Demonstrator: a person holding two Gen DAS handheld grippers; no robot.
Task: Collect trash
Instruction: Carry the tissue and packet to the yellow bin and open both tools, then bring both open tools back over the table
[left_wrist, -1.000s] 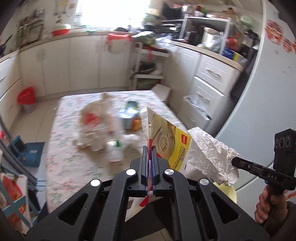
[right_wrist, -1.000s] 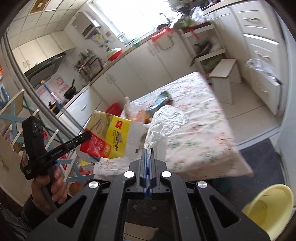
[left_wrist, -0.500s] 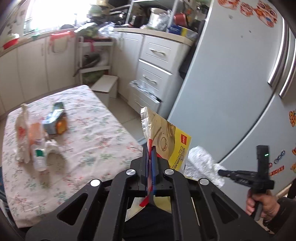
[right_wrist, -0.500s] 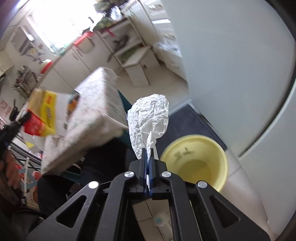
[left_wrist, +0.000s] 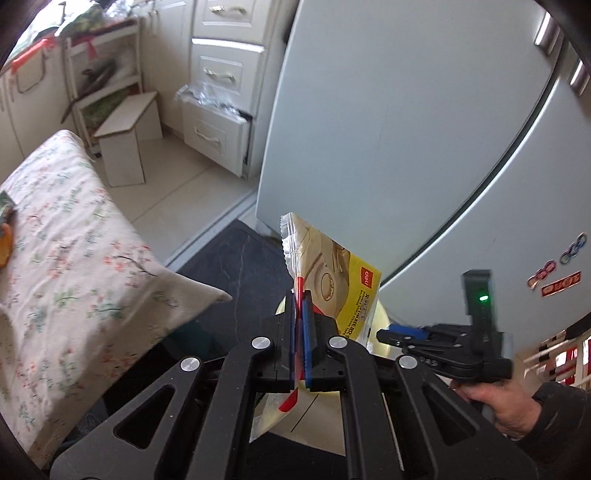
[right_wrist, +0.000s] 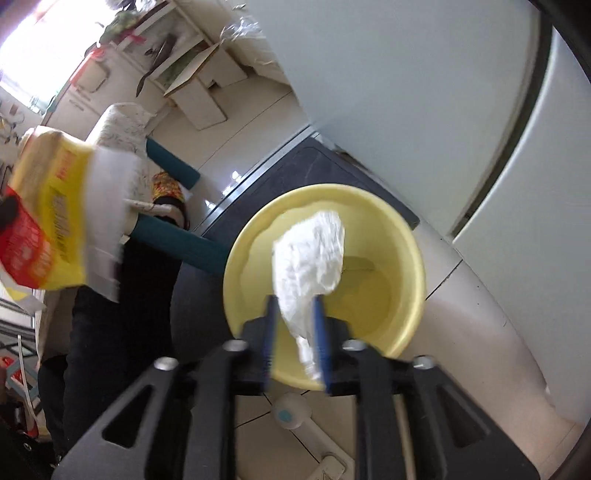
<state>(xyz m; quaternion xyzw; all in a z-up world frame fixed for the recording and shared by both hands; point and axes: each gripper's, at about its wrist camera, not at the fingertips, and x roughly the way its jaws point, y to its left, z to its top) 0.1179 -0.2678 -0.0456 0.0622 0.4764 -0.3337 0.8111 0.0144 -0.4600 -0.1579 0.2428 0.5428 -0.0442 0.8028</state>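
Observation:
My left gripper (left_wrist: 299, 297) is shut on the edge of a yellow and white packaging bag (left_wrist: 332, 280), which stands up from its jaws near the fridge. The same bag (right_wrist: 55, 206) shows blurred at the left of the right wrist view. Pointing down over a round yellow bin (right_wrist: 413, 258) on the floor, my right gripper (right_wrist: 295, 306) has its jaws opening. A crumpled white paper (right_wrist: 310, 251) hangs loose between the blue pads, above the bin's inside. The right gripper (left_wrist: 391, 334), held by a hand, also appears low on the right of the left wrist view.
A grey fridge (left_wrist: 406, 147) stands close behind the bin. A table with a floral cloth (left_wrist: 74, 240) and teal legs (right_wrist: 173, 240) is to the left, a dark mat (left_wrist: 236, 258) lies on the floor. A white stool (left_wrist: 125, 147) and drawers (left_wrist: 218, 110) stand farther back.
Both grippers swung away from the table, to the right and down toward the fridge and the yellow bin. The right jaws, earlier pinched on the white paper, have parted.

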